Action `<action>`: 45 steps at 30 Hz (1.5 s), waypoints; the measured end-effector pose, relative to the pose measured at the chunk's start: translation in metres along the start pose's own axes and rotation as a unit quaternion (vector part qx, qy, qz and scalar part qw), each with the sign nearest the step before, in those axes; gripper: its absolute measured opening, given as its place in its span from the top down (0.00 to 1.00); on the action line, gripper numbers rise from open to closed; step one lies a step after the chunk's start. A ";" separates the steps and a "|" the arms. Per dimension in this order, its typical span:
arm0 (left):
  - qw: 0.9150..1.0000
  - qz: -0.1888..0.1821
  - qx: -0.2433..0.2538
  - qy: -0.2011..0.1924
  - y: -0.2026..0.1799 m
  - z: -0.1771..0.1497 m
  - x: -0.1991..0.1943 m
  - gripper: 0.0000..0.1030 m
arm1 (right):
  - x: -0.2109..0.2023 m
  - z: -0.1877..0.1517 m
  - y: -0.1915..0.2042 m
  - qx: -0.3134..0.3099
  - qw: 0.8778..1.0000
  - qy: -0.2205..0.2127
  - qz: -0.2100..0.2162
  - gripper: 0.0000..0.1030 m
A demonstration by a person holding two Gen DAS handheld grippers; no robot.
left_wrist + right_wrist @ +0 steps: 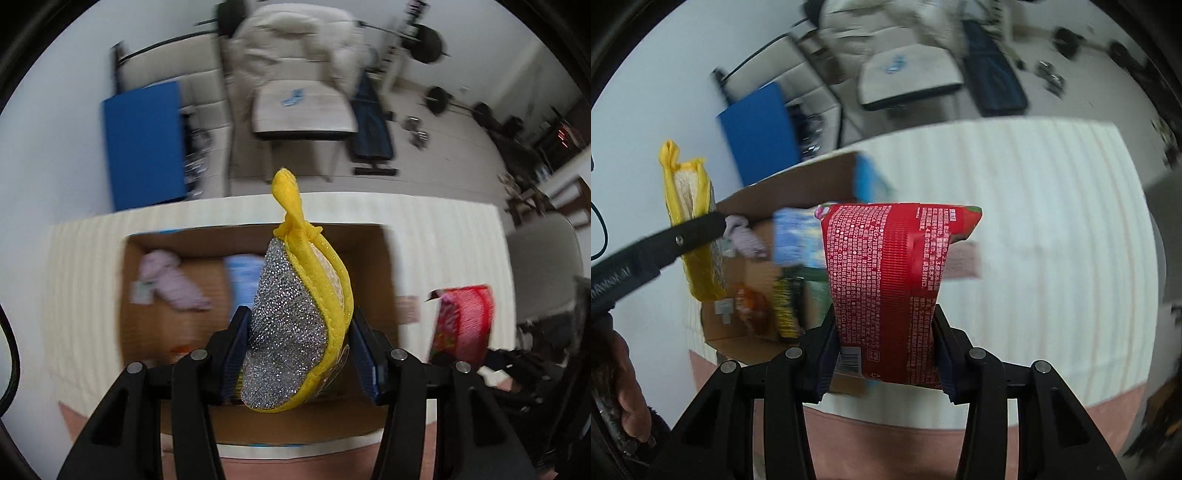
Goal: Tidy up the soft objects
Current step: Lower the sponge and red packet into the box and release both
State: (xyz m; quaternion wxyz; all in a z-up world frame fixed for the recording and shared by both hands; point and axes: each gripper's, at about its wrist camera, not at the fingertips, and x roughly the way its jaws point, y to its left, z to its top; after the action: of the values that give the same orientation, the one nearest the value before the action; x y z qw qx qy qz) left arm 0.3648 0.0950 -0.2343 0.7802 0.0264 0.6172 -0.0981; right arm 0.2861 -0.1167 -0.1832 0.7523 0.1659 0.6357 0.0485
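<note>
My left gripper point(297, 354) is shut on a yellow-edged glittery silver scrub sponge point(291, 325) and holds it above an open cardboard box point(373, 258). The sponge also shows in the right wrist view point(696, 236), with the left gripper's finger point(683, 236) across it. My right gripper point(884, 350) is shut on a red soft packet point(890, 288) with white print, held above the table to the right of the box point(798, 181). The packet also shows in the left wrist view point(461, 321).
The box holds a pink cloth point(170, 280), a blue-white pack point(243, 277) and other packets point(768, 310). It stands on a table with a white striped cloth point(1052, 240). A blue panel point(144, 144), a beige recliner point(295, 74) and barbell weights point(428, 40) stand behind.
</note>
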 end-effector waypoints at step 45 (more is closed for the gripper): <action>0.996 0.018 -0.064 0.060 0.085 -0.025 0.049 0.00 | 0.121 0.020 0.058 -0.032 0.988 0.029 -0.146 0.00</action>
State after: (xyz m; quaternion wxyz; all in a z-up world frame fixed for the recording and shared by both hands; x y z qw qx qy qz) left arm 0.3670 0.1767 -0.2941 0.7435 -0.0069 0.6673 -0.0430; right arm 0.3365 -0.0315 -0.2762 0.7375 0.0457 0.6728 -0.0362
